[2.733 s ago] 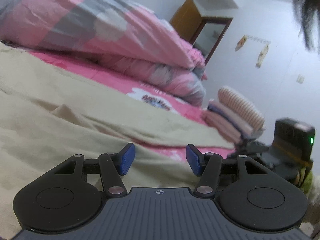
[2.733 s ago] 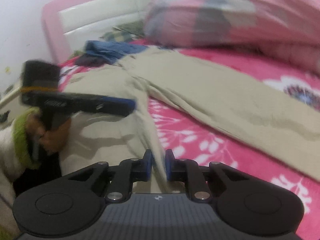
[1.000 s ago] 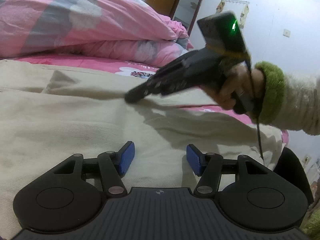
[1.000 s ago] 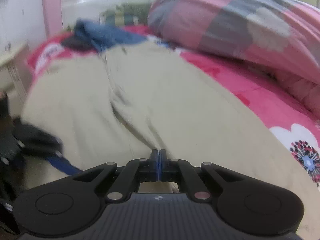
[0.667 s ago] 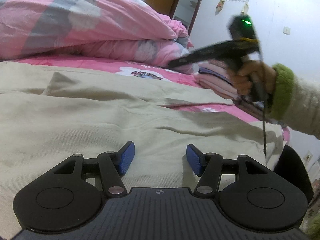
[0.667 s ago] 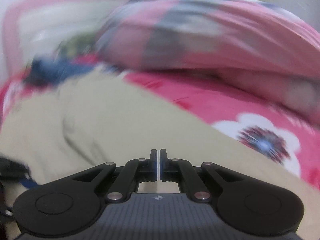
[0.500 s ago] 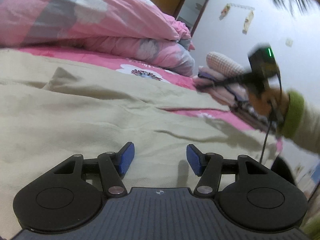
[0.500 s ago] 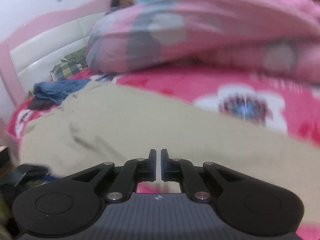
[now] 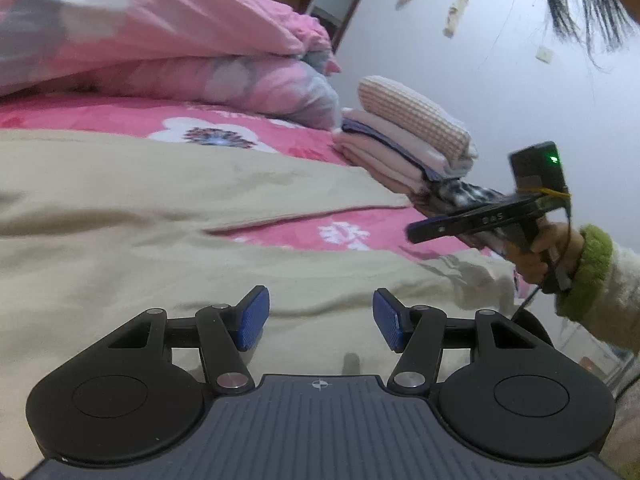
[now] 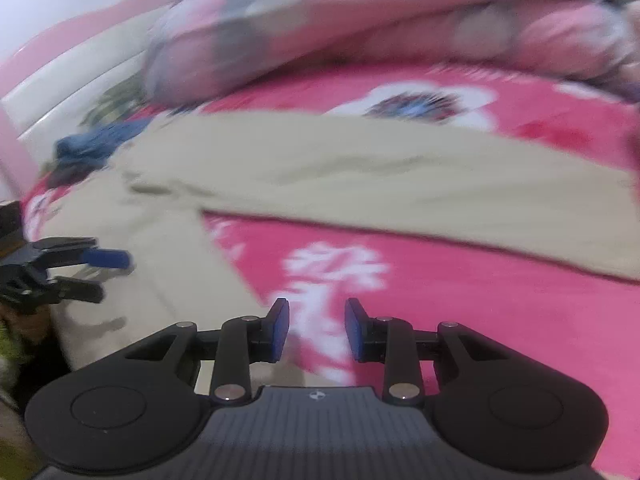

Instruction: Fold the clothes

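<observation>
Beige trousers (image 9: pixel 168 200) lie spread across the pink floral bed sheet (image 9: pixel 320 236), both legs stretching away. My left gripper (image 9: pixel 320 316) hovers open just above the near trouser leg, nothing between its blue pads. My right gripper (image 10: pixel 316 330) is open over the sheet (image 10: pixel 460 292) between the two legs (image 10: pixel 360 176), holding nothing. The right gripper (image 9: pixel 440 230) also shows at the right of the left wrist view, held by a hand in a green-cuffed sleeve. The left gripper (image 10: pixel 80 268) shows at the far left of the blurred right wrist view.
A pink and grey duvet (image 9: pixel 160 40) is heaped along the back of the bed. A stack of folded clothes (image 9: pixel 408 144) sits at the bed's far right end. Blue garments (image 10: pixel 96 144) lie near the pink headboard (image 10: pixel 60 60). A person's dark hair (image 9: pixel 580 4) hangs in at top right.
My right gripper has opened and let go of the trousers, then swung right and down toward the sheet between the legs. The left gripper stays open over the near leg.
</observation>
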